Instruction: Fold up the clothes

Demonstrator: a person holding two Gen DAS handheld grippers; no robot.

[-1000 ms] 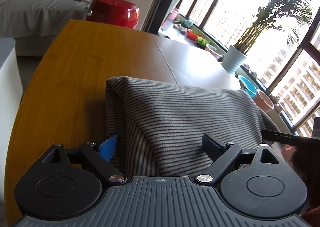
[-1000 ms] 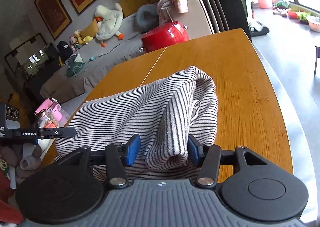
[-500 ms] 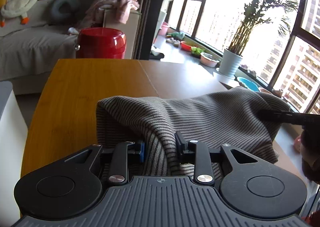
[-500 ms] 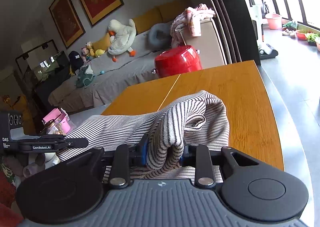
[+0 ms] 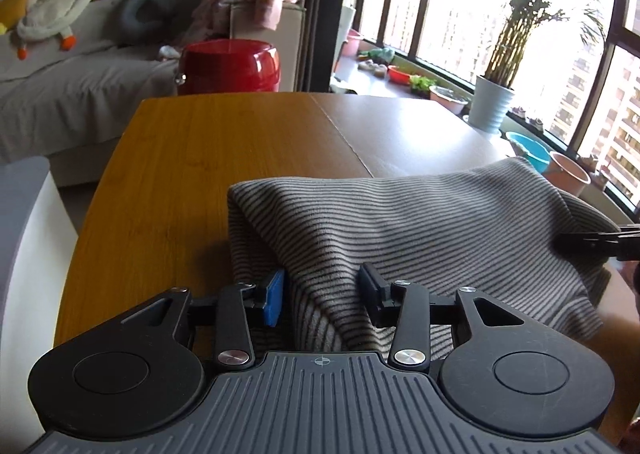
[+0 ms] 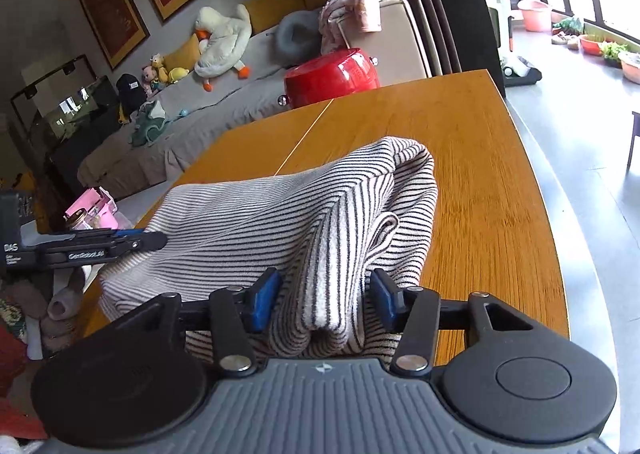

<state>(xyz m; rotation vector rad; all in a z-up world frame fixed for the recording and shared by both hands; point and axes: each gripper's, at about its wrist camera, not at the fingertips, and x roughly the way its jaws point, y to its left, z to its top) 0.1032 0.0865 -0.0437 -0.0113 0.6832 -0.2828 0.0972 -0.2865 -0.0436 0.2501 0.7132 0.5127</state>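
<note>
1. Striped garment (image 5: 420,230) lies bunched on the wooden surface (image 5: 192,158), at the near edge — a fold of it rises between each pair of jaws.
2. Left hand-held gripper (image 5: 322,296): jaws opening, cloth ridge between them, blue pad (image 5: 275,296) at 9 o'clock standing just clear of the fabric.
3. Right hand-held gripper (image 6: 320,296): jaws opening too, a thick roll of stripes between; pads (image 6: 262,296) seem barely off it.
4. Judgement — release both ends evenly, then back straight out; dragging would likely pull the fold apart.
5. The bulge at 12 o'clock probably wants flattening before the next fold.
</note>
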